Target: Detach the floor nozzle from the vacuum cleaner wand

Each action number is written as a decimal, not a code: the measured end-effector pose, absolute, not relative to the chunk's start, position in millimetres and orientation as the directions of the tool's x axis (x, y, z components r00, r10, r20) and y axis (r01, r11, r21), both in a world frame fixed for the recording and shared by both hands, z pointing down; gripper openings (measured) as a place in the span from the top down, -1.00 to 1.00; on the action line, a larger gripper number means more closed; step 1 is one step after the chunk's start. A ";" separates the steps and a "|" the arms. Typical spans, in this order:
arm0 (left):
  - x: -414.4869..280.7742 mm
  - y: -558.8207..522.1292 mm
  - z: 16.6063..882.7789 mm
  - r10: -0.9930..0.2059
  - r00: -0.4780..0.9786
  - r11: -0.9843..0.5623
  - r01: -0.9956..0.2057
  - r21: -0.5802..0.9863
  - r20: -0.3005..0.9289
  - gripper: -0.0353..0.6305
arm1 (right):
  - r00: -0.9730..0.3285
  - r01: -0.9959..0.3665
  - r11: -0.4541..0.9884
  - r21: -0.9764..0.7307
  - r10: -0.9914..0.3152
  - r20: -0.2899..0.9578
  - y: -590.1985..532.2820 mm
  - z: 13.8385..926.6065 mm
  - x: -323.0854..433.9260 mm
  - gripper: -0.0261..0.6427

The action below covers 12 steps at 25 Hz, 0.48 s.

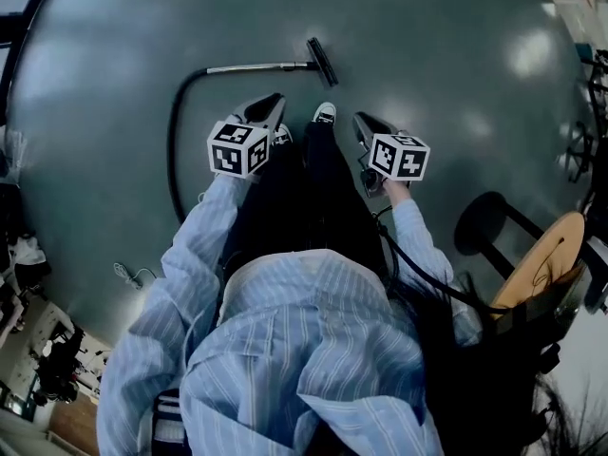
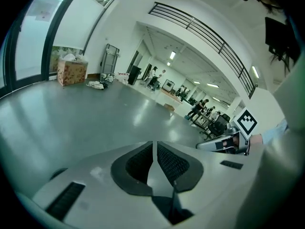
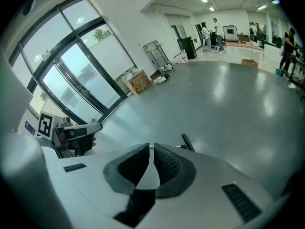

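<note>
left tongs (image 2: 153, 146): jaws pressed together, ridged pads meeting down the middle, nothing between them, nothing held.
right tongs (image 3: 150, 151): closed the same way, pads together, empty.
how they're carried: both are held out in front of the person, side by side with a gap between them. they tip down toward the floor (image 1: 427, 55), marker cubes facing up in the head view.
each seen from the other: the right tongs show at the right edge of the left gripper view, and the left tongs show at the left edge of the right gripper view.
shoes (image 1: 325, 113): white toes poke out between the two tongs, flat on the floor.
nozzle (image 1: 321, 62): a narrow dark bar lying on the floor just ahead of the shoes, clear of both tongs. it sits on the end of the wand (image 1: 256, 66). in the right gripper view it peeks out just past the jaw tips.
wand: silver, lying flat, running left from the nozzle.
hose (image 1: 176, 131): black, curving from the wand's far end back along the floor past the person's left side.
floor: grey, glossy, catching the ceiling lights.
stool (image 1: 480, 221): black round seat, off to the person's right.
box (image 2: 71, 72): a carton on the floor by the windows (image 3: 71, 75), well away.
background: a long open hall with people standing at desks at the far end, too small to make out.
</note>
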<state>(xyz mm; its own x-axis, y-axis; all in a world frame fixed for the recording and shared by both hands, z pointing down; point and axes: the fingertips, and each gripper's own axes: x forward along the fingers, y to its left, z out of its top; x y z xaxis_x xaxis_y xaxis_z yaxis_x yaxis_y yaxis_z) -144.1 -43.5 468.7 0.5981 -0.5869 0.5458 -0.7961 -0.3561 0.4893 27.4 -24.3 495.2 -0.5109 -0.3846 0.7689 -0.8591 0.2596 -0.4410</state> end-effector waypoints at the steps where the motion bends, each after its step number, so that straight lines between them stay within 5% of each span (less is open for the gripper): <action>1: -143.7 -49.7 476.7 -0.571 0.602 -0.362 -0.795 0.487 0.558 0.82 | -0.506 -0.861 0.265 -0.433 -0.373 0.778 -31.4 505.1 28.2 0.82; 6: -140.6 -96.4 522.9 -0.552 0.571 -0.366 -0.821 0.439 0.608 0.82 | -0.493 -0.865 0.296 -0.406 -0.344 0.799 -83.5 556.7 34.9 0.82; 12: -120.6 -130.1 590.3 -0.485 0.547 -0.379 -0.835 0.400 0.683 0.82 | -0.524 -0.795 0.501 -0.343 -0.281 0.804 -123.6 622.2 34.6 0.81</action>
